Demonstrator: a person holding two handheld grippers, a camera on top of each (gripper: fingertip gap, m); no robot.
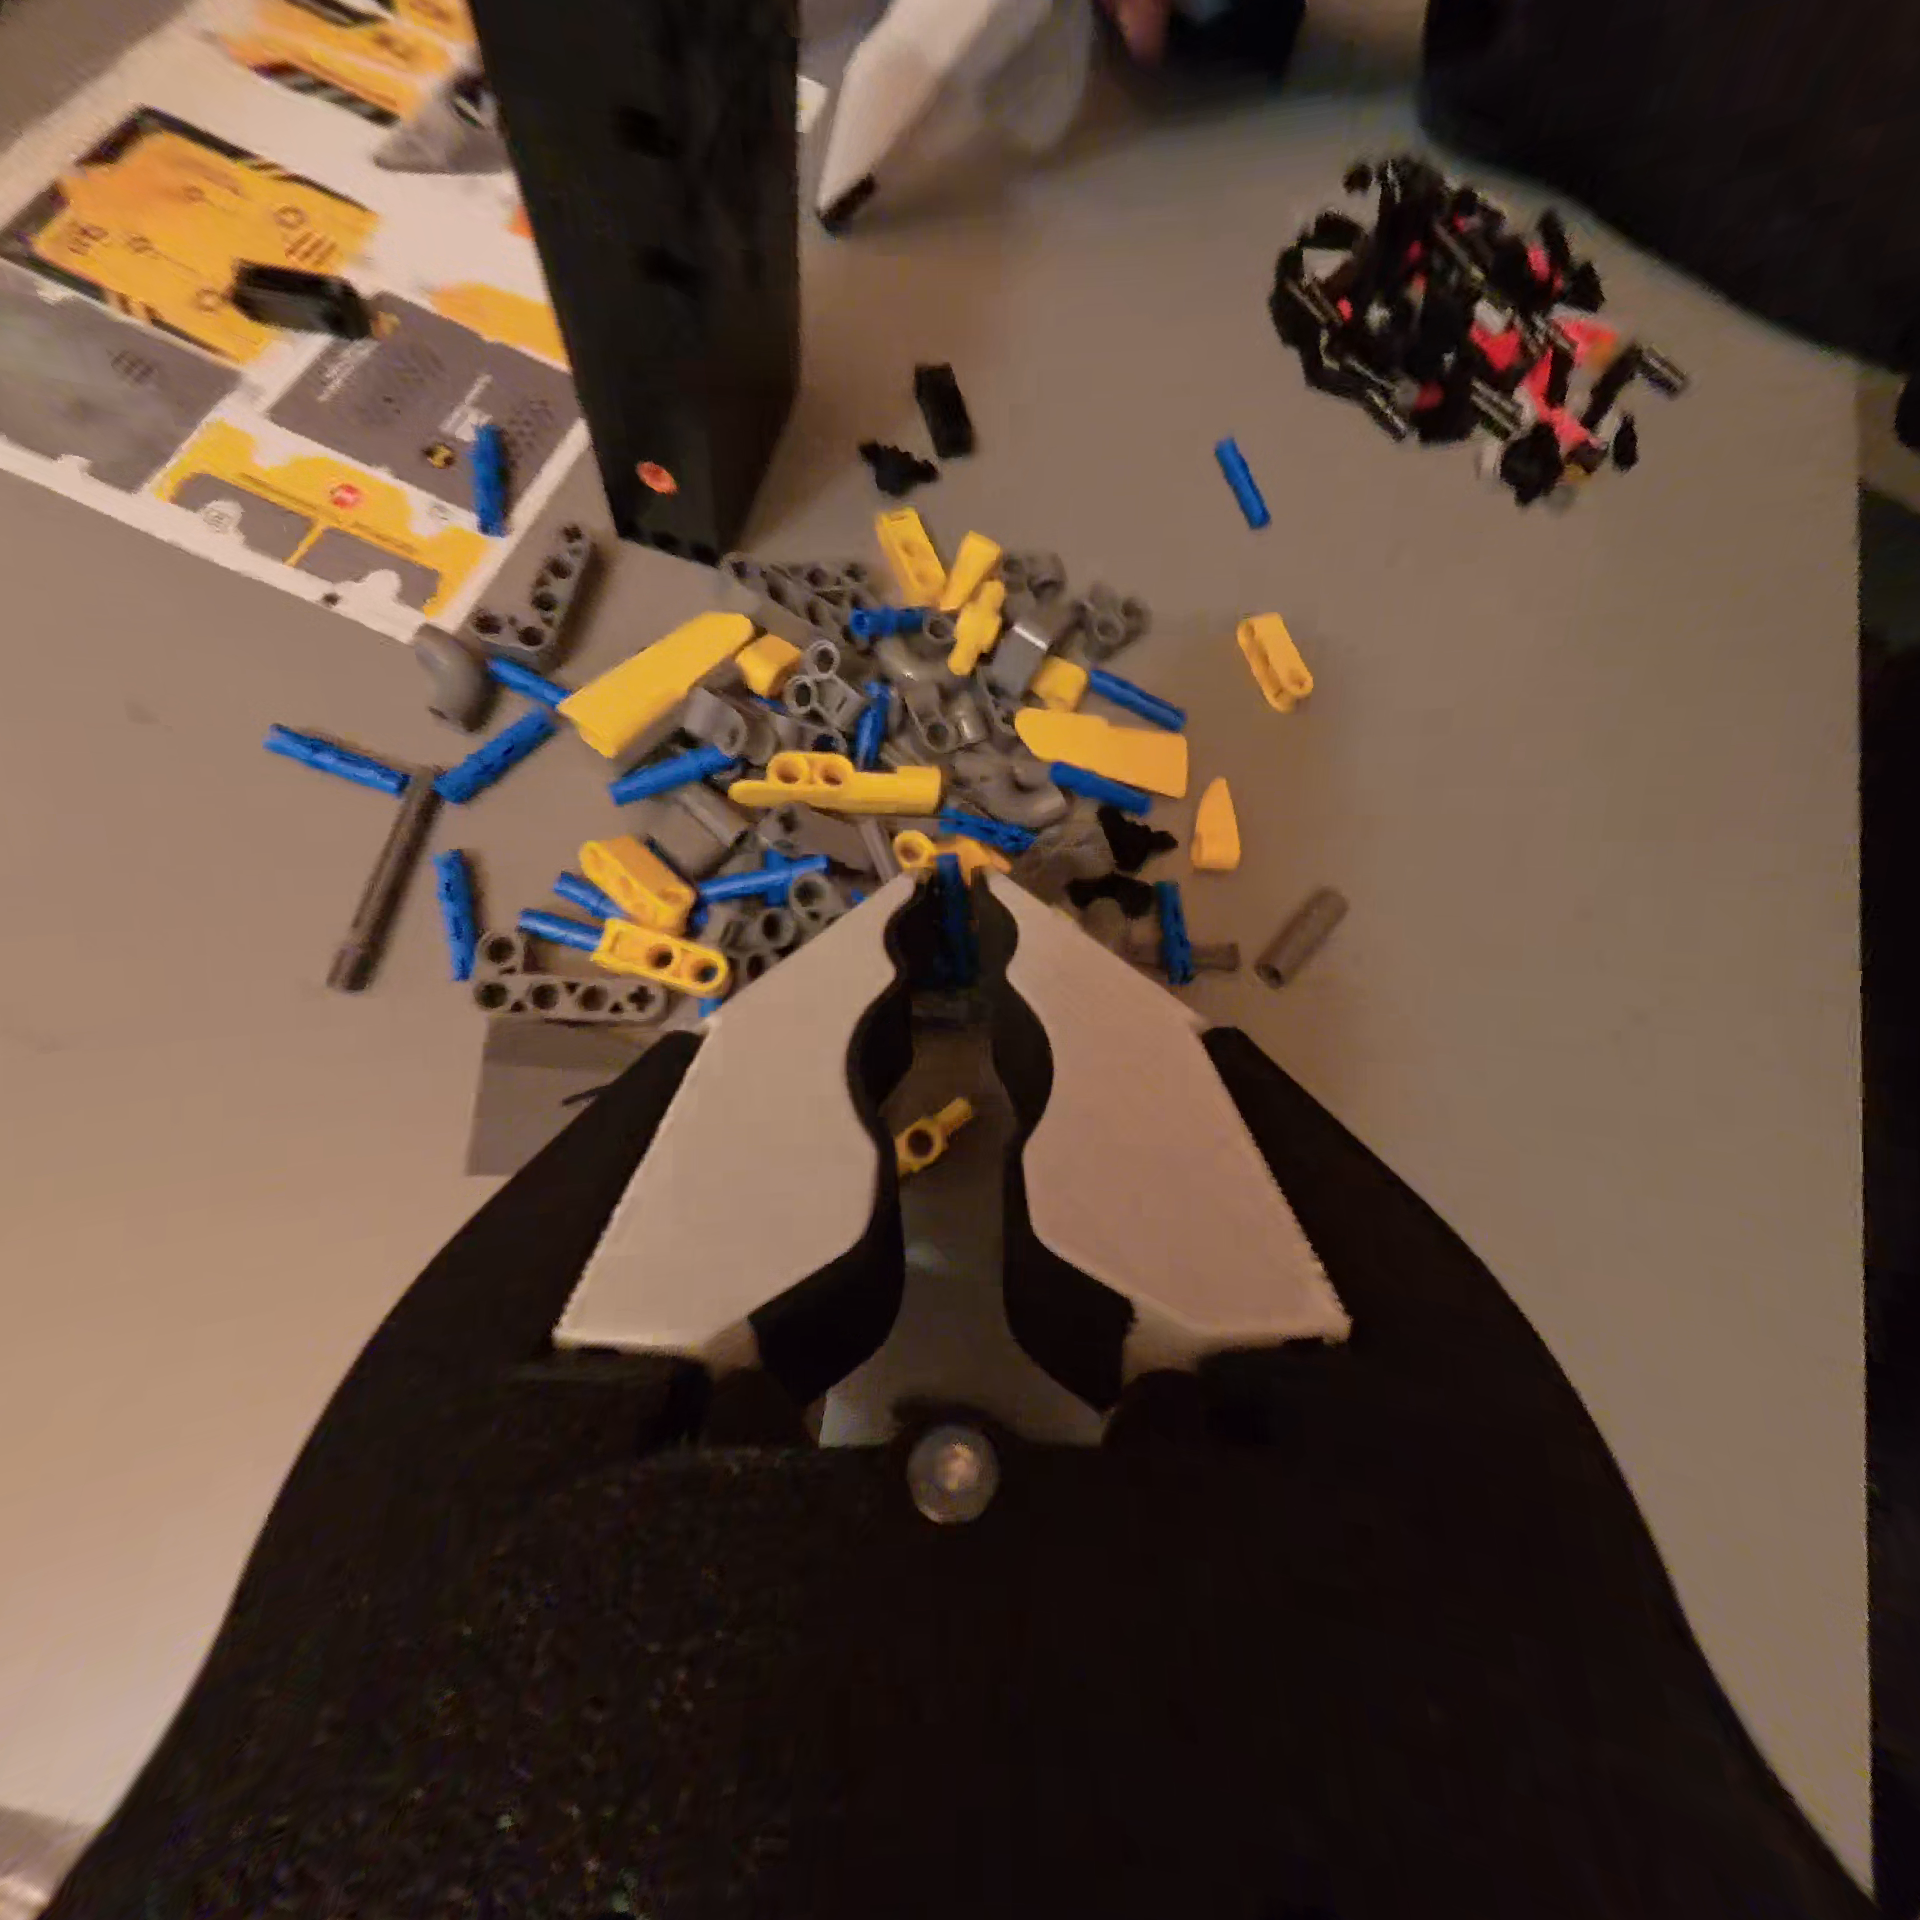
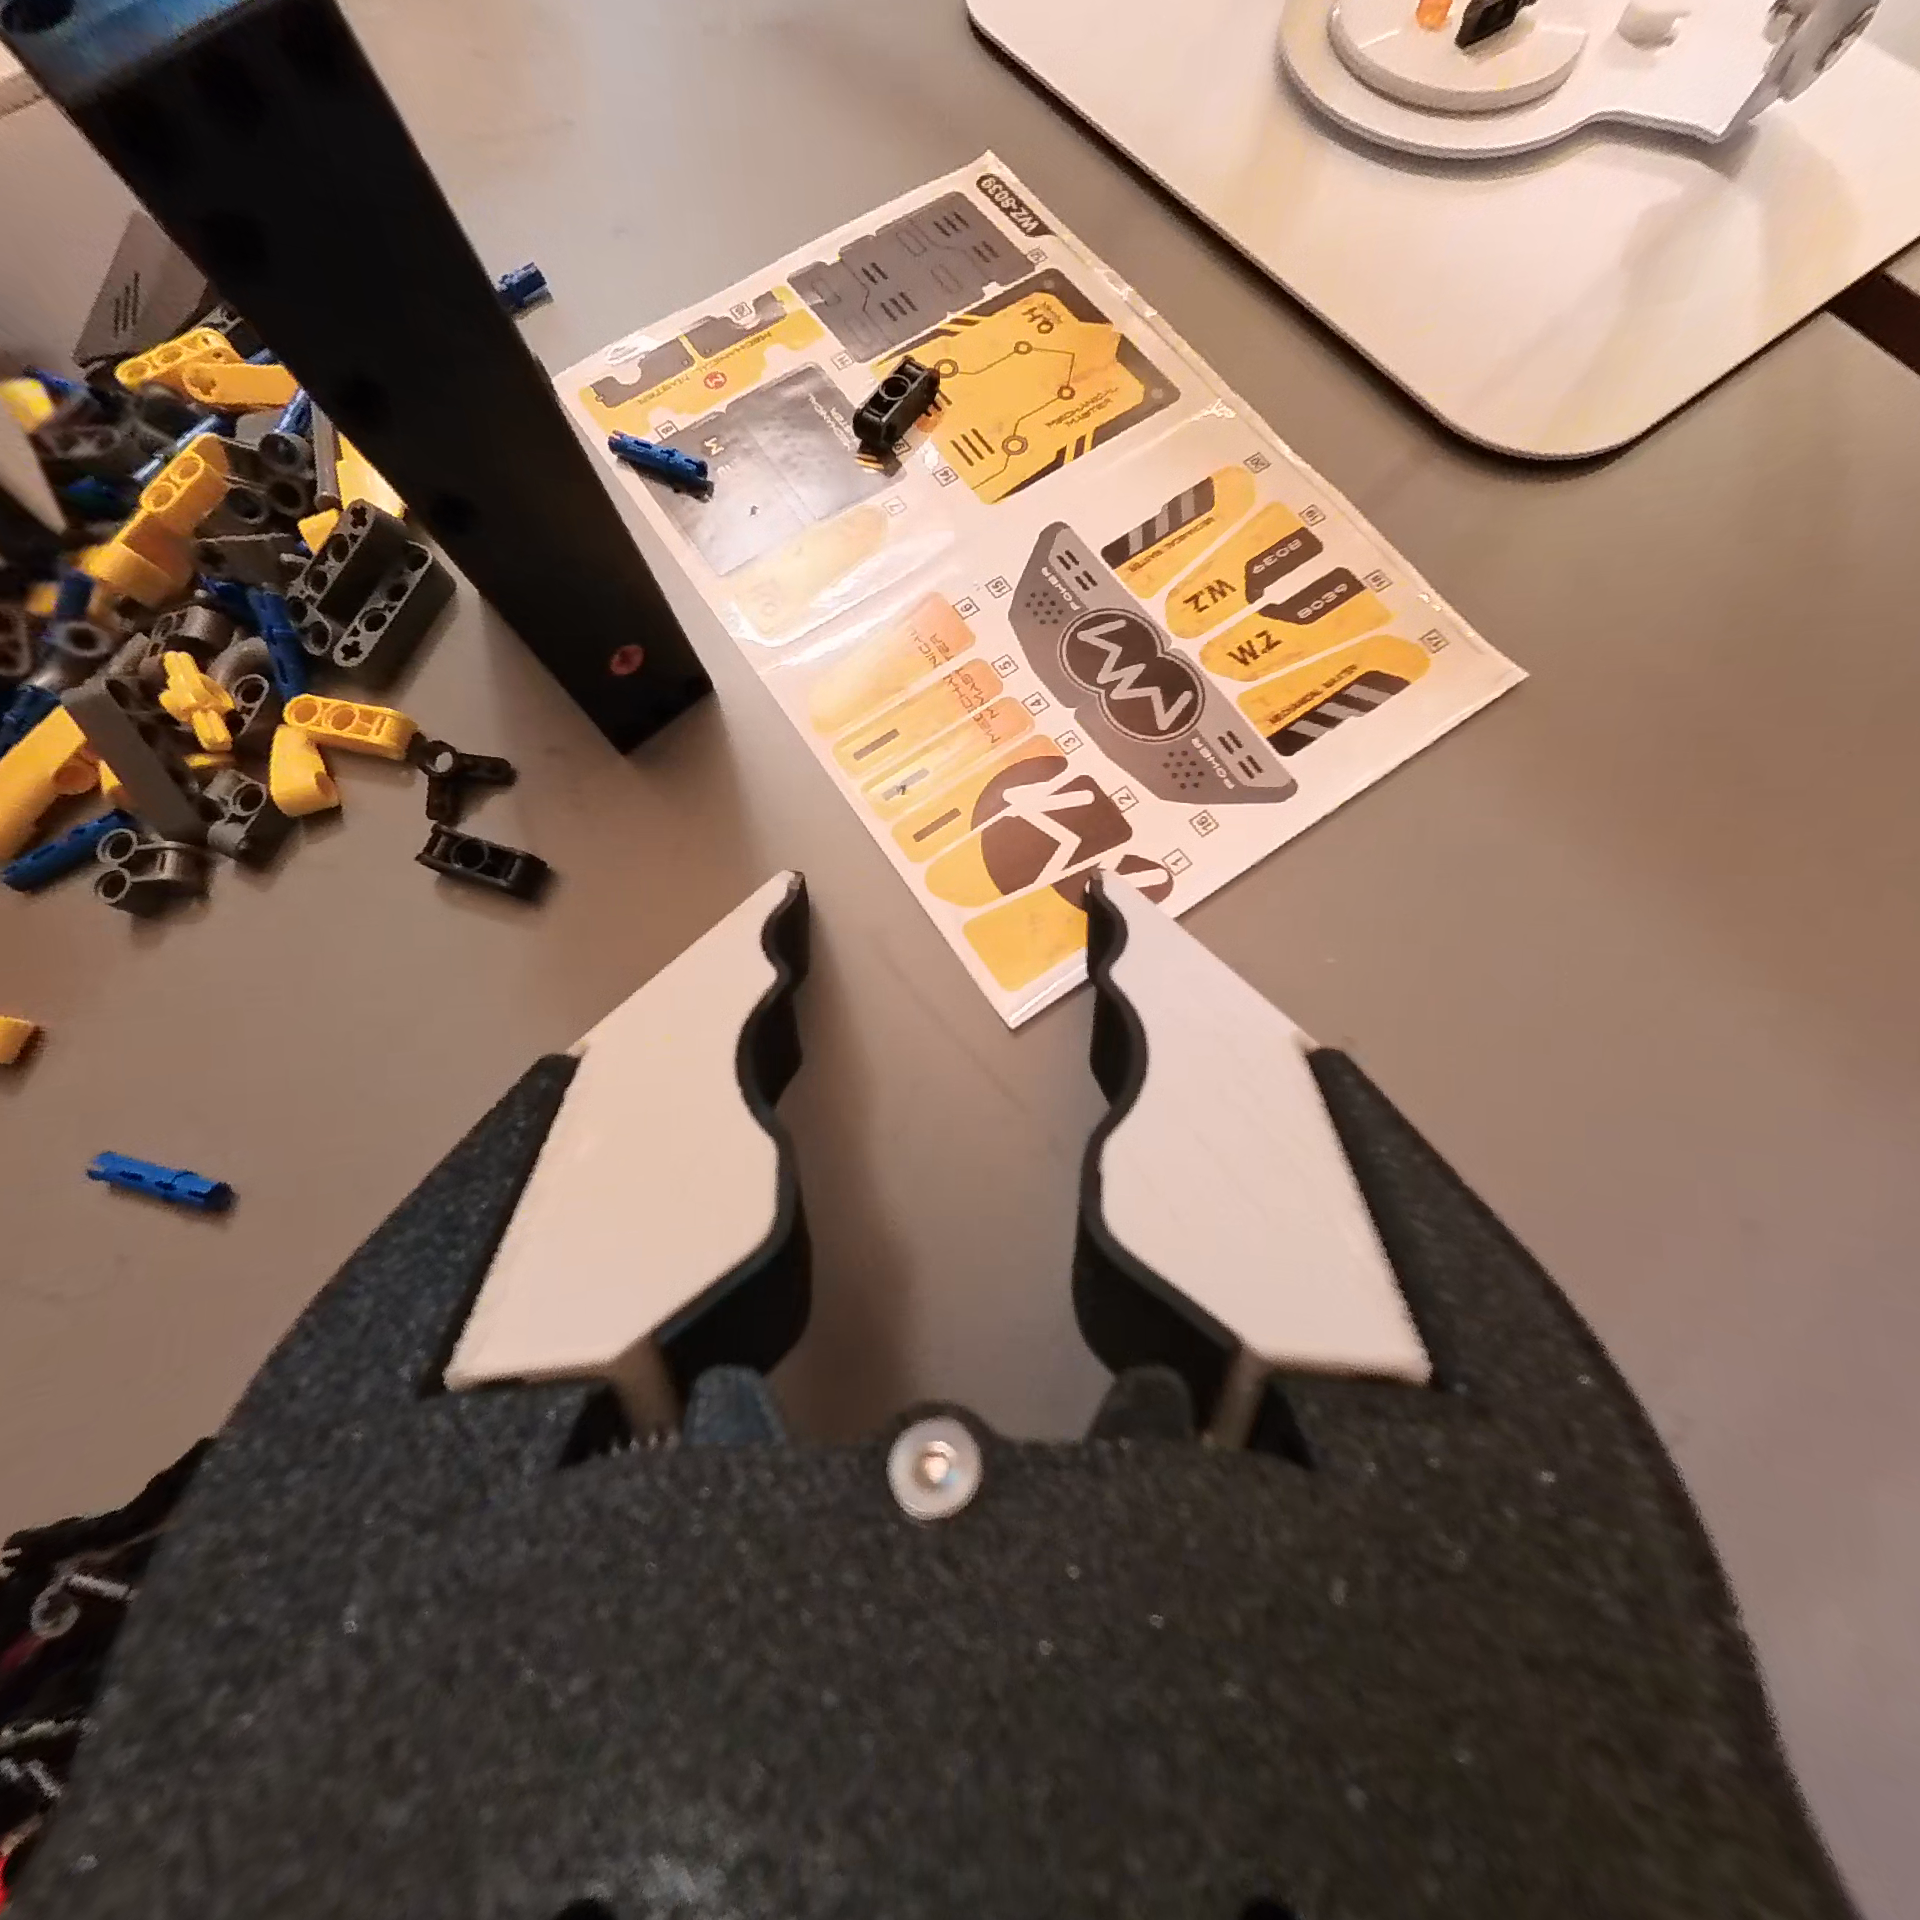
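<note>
A grey matte table (image 2: 1558, 935) was seen to carry everything in both views. At its far corner a white rounded tray (image 2: 1455, 312) was placed, on which a white disc-shaped stand (image 2: 1434, 73) with small orange and black bits was set. A tall black rectangular post (image 2: 364, 343), pierced with holes and marked by a red dot near its foot, was stood upright between the loose heap and a glossy sticker sheet (image 2: 1039, 623), and part of the heap was hidden behind it in the right wrist view. On the sheet, printed in yellow, grey and black, a black connector block (image 2: 896, 410) and a blue pin (image 2: 662, 459) were laid. The heap of plastic building pieces (image 1: 862, 748), made up of yellow panels, grey perforated beams and blue pins, was spread just ahead of the left gripper (image 1: 948, 883). Well apart to one side, a smaller cluster of black and red pieces (image 1: 1455, 312) was gathered. The left gripper's pale, scalloped fingers were drawn nearly together at the near edge of the heap, and a blue pin (image 1: 951, 925) was clamped upright between their tips; a small yellow connector (image 1: 930, 1138) was seen on the table below the gap. The right gripper (image 2: 945, 894) was held spread wide and empty above bare table, one fingertip (image 2: 1101, 904) overlapping the sheet's near corner. A lone blue pin (image 2: 161, 1181) lay to its left.
</note>
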